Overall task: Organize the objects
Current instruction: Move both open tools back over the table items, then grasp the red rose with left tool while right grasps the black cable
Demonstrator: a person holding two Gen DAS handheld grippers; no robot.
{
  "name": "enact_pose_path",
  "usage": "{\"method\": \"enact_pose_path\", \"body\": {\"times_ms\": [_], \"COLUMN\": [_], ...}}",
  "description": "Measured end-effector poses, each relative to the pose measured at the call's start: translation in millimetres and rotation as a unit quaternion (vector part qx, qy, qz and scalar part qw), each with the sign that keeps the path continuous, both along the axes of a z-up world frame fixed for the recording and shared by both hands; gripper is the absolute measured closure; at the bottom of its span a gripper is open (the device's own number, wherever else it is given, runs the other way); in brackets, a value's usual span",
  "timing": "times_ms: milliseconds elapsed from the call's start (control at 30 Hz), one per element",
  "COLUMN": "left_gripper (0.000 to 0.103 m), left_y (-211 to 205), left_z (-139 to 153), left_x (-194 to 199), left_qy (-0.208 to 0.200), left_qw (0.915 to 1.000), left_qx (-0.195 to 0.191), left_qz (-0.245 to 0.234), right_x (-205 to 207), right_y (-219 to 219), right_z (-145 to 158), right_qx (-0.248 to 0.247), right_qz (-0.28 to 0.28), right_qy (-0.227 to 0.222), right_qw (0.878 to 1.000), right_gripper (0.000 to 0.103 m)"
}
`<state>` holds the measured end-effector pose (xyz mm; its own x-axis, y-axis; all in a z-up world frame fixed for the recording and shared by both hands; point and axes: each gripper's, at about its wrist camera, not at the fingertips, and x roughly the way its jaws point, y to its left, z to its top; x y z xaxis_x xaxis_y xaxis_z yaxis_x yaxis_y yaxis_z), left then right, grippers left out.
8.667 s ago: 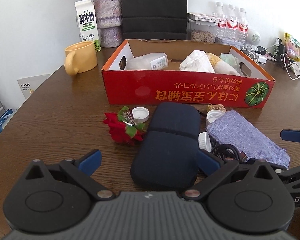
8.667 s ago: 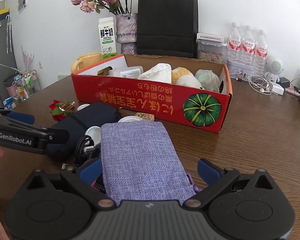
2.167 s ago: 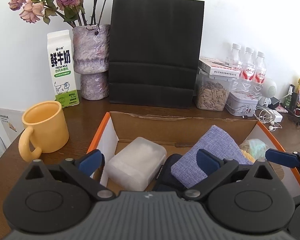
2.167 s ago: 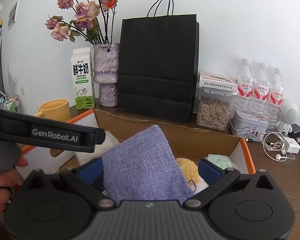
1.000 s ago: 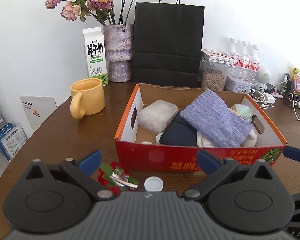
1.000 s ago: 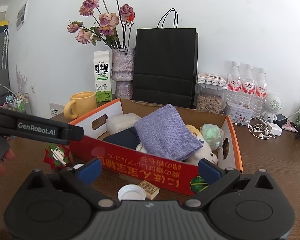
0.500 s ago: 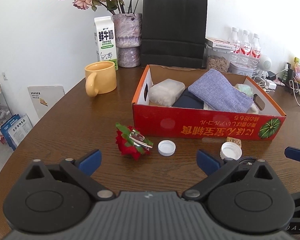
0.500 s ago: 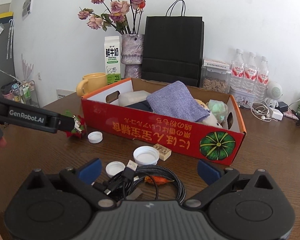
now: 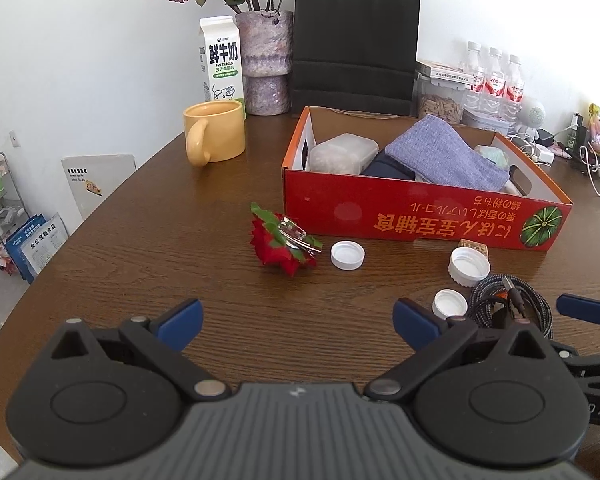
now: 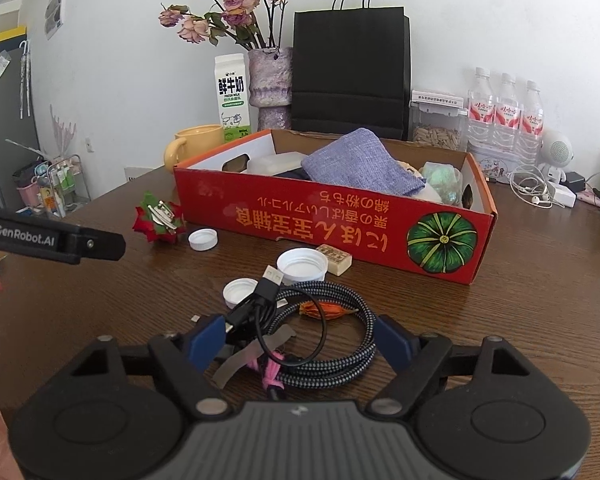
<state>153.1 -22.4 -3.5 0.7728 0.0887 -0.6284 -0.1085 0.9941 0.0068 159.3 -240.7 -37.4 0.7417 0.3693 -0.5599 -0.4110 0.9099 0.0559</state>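
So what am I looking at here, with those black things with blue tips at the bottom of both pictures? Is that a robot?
No robot: a person holds a two-finger tool in each hand, and each tool carries a wide-angle camera looking out along its fingers. One picture is from the left gripper, open over bare table. The other is from the right gripper, whose fingers have just been closing around a coil of cables; they do not visibly press it yet. The red box already holds a purple pouch and other things. Still on the table: three white caps, a red flower clip and a small block. Nothing is held.
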Motion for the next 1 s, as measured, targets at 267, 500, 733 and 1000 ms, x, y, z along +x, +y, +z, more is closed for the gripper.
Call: {"method": "enact_pose_path", "body": {"times_ms": [267,500,733,1000], "left_gripper": [0.0,0.0,0.0,0.0], "left_y": [-8,-10,9,27], "left_z": [-3,-3,-6,-8], "left_x": [-2,-2,4,14], "left_qy": [0.006,0.006,0.009,0.01], "left_qw": [1.0,0.9999,0.9998,0.9996], "left_qx": [0.004,0.006,0.003,-0.001], "left_qz": [-0.005,-0.007,0.015,0.026], "right_x": [0,1,15,15], "right_y": [-8,-12,0,-1], "right_z": [1,7,-4,1], "right_qx": [0.033,0.041,0.016,0.024], "right_qz": [0.023,0.015,0.017,0.018], "right_qy": [0.009,-0.004,0.017,-0.002], "right_qw": [0.999,0.999,1.0,1.0], "right_gripper": [0.098,0.084,0.082,0.101]}}
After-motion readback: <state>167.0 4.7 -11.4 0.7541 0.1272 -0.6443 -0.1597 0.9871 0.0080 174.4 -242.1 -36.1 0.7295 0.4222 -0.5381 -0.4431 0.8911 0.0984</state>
